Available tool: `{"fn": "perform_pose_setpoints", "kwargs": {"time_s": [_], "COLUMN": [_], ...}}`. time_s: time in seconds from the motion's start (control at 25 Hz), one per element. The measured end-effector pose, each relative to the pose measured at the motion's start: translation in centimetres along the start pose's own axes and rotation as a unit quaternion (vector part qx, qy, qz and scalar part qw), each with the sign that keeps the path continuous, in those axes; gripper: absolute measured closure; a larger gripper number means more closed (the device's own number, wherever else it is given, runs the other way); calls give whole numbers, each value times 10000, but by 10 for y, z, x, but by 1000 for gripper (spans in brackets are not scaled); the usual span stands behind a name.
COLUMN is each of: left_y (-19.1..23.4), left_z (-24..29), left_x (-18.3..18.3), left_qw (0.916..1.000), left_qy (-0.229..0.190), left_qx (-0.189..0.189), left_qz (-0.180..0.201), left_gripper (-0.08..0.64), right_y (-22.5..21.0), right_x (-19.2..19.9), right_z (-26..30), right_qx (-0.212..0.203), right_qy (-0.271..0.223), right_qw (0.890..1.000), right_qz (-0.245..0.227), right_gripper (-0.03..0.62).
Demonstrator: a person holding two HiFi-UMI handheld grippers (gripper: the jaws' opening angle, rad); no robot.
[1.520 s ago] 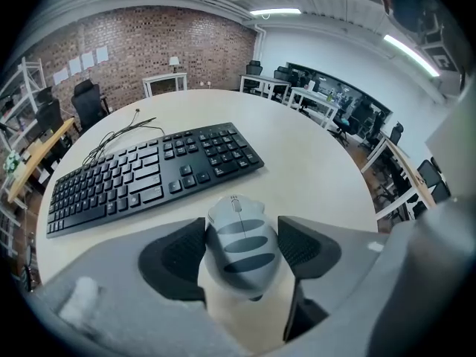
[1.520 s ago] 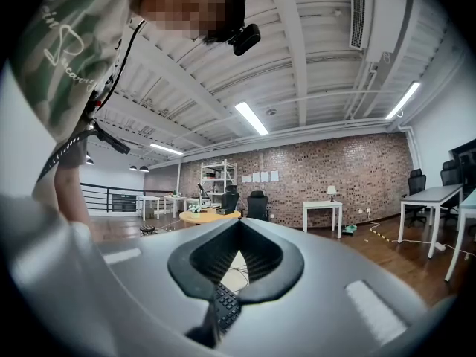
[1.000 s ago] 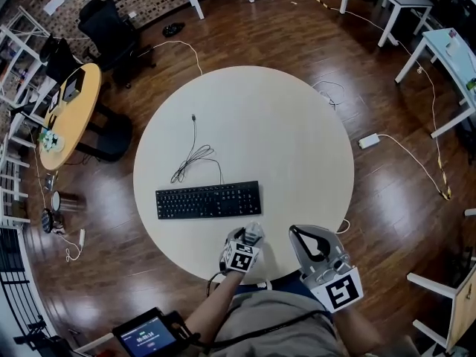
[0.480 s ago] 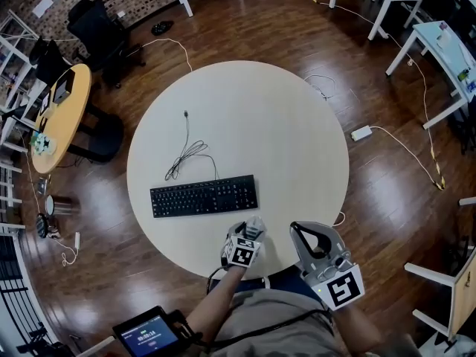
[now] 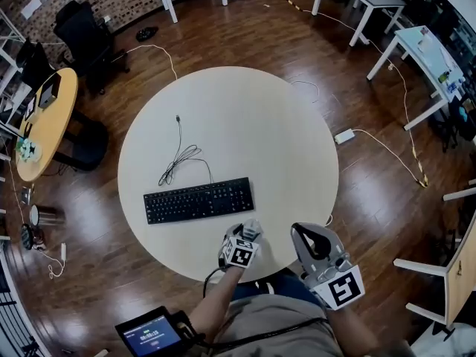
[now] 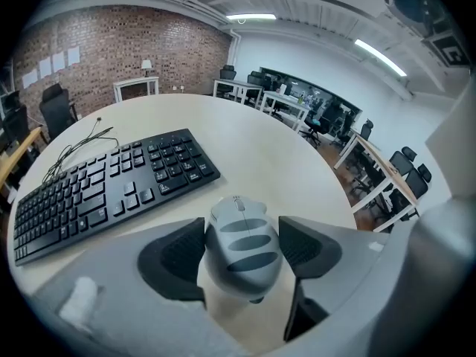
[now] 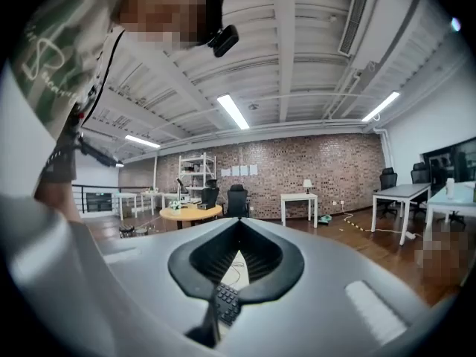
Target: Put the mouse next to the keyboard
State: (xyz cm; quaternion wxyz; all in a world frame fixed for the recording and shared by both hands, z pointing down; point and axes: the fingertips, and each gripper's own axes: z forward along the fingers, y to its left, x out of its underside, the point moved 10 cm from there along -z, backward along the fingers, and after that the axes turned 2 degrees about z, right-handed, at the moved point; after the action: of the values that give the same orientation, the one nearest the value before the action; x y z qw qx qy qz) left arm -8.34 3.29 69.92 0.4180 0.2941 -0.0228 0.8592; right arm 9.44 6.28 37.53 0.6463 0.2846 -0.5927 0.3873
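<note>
The left gripper (image 5: 248, 236) clasps a grey mouse (image 6: 239, 248) by its sides, low over the near edge of the round table (image 5: 282, 140) and near the right end of the keyboard (image 5: 198, 200). The carry looks nearly done (setting down and letting go remain). The right gripper (image 5: 301, 233), jaws together and empty, hangs alongside.
</note>
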Motion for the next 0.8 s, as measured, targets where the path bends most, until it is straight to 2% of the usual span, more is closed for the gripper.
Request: {"fn": "perform_pose_setpoints", "kwargs": {"time_s": [0.16, 0.36, 0.56, 0.8], "left_y": [0, -10, -10, -9], "left_z": [4, 8, 6, 6], "left_x": [-5, -7, 1, -2], "left_qw": [9999, 10000, 9988, 9958], "left_qy": [-116, 4, -60, 38], "left_qx": [19, -41, -297, -508], "left_qz": [20, -76, -394, -759], "left_gripper": [235, 235, 235, 235], "right_y": [-1, -23, -49, -67], "right_x": [-11, -6, 3, 4], "right_z": [3, 4, 20, 34], "right_qx": [-170, -522, -1109, -1510], "right_qy": [-111, -72, 63, 10], "right_qw": [9998, 9986, 9935, 9883], "right_qz": [-33, -87, -241, -223], "right_gripper": [589, 589, 589, 591]}}
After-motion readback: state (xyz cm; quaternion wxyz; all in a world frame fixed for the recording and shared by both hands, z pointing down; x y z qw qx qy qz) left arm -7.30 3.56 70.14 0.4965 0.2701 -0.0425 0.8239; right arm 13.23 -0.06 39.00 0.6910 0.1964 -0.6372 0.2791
